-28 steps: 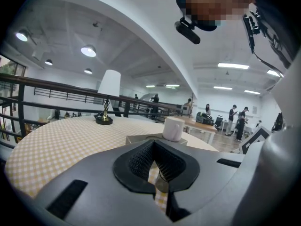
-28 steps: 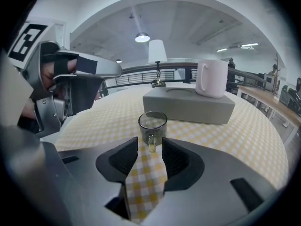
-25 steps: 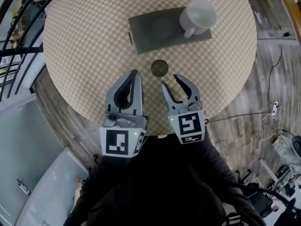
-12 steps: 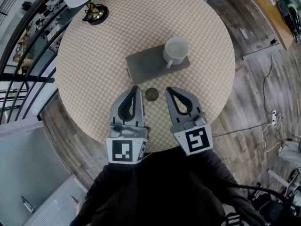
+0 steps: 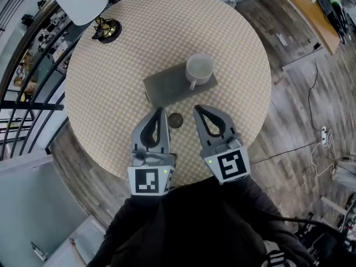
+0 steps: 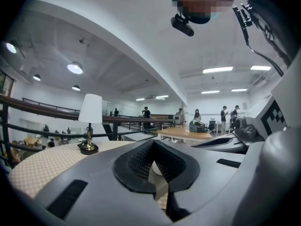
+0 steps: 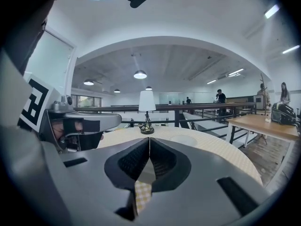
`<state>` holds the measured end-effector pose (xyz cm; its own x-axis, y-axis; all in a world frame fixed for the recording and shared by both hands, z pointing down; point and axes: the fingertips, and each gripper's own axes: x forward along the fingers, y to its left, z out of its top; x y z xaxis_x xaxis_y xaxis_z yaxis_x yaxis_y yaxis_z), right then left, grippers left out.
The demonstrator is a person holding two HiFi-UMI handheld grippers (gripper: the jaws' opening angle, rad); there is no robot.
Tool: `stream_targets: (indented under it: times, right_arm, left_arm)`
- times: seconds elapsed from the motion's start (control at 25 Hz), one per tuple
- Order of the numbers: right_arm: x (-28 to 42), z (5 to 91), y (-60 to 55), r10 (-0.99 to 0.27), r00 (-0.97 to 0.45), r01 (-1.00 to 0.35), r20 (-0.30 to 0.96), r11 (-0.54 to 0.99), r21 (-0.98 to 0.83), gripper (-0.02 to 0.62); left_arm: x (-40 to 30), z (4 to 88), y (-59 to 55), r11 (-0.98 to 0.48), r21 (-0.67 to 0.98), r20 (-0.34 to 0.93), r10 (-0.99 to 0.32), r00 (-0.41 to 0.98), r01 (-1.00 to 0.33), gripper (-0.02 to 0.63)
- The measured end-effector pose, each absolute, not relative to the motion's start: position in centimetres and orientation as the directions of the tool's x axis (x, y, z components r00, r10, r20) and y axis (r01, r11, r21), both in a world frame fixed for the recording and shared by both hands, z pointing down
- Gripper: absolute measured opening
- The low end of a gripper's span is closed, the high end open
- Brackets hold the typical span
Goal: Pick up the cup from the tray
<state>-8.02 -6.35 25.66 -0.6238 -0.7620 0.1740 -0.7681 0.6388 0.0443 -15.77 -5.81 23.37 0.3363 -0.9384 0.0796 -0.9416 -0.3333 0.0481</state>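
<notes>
- A person's 2 hand-held tools are poised over the near edge of a round surface [image 5: 111, 82] covered in beige checked cloth. The left tool [image 5: 160, 113] and the right tool [image 5: 197, 111] each have their jaws pressed together with nothing between them.
- The white ceramic cup [image 5: 199, 67] stands upright on the right end of a grey rectangular tray [image 5: 164, 88]. The tray sits near the middle of the surface, well apart from both tools, and the cup's handle points back toward the person.
- The pickup has not begun, so the step in hand appears to be the reach. The right tool is on the cup's side and looks the likelier one for it.
- The jaws should spread wide before they arrive, since closed tips would only nudge the cup across the tray.
- With the handle facing the tools, a grip on the handle or over the near wall both seem possible. The wall grip likely needs 1 jaw inside the cup and 1 outside.
- A small dark round disc [image 5: 176, 120] lies on the cloth between the 2 tool tips, just short of the tray. Passing above it avoids a snag.
- A straight upward lift should keep the tray, which may be light, from dragging along.
- A white-shaded lamp [image 5: 82, 1] at the far left edge stands well off the route.
</notes>
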Motion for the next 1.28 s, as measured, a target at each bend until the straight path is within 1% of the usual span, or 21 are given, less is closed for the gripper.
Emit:
stream_targets:
  times: [0.12,0.52,0.84,0.88,0.92,0.96,1.08,1.16,1.28]
  right_arm:
    - [-8.0,26.0,-6.6,-0.76,-0.624,-0.768,0.182,0.64,0.037,0.008]
    - [-7.0,27.2,-7.5,-0.754,-0.624,-0.767,0.206,0.641,0.025,0.008]
    - [-4.2,29.0,-10.4,-0.741,-0.629,-0.763,0.235,0.646,-0.004,0.011]
    - [-3.7,29.4,-10.9,-0.734,-0.635,-0.758,0.24,0.653,-0.008,0.033]
    - [-3.3,29.8,-11.4,-0.723,-0.646,-0.748,0.246,0.664,-0.012,0.124]
    - [-2.8,30.2,-11.9,-0.707,-0.662,-0.733,0.251,0.68,-0.018,0.155]
    - [-1.8,31.1,-13.2,-0.624,-0.741,-0.653,0.248,0.755,-0.053,0.218]
    - [-1.8,31.5,-14.2,-0.539,-0.811,-0.564,0.23,0.823,-0.06,0.274]
    - [-2.2,32.3,-16.1,-0.386,-0.894,-0.406,0.229,0.913,-0.046,0.33]
  left_arm:
    - [-15.5,23.6,-6.1,-0.353,0.062,0.075,-0.931,0.357,-0.933,0.003]
    - [-14.7,24.9,-6.9,-0.338,0.087,0.105,-0.932,0.346,-0.937,0.005]
    - [-13.8,26.1,-8.4,-0.307,0.095,0.136,-0.938,0.318,-0.947,0.005]
    - [-13.8,26.5,-8.6,-0.297,0.098,0.145,-0.94,0.309,-0.95,0.005]
    - [-13.7,26.9,-8.9,-0.286,0.101,0.154,-0.942,0.299,-0.953,0.005]
    - [-13.6,27.2,-9.1,-0.273,0.104,0.163,-0.944,0.288,-0.956,0.005]
    - [-13.1,27.9,-9.8,-0.231,0.104,0.186,-0.951,0.248,-0.967,0.006]
    - [-13.0,28.1,-10.8,-0.214,0.096,0.189,-0.955,0.229,-0.972,0.006]
    - [-13.3,28.8,-12.0,-0.174,0.091,0.198,-0.962,0.189,-0.981,0.006]
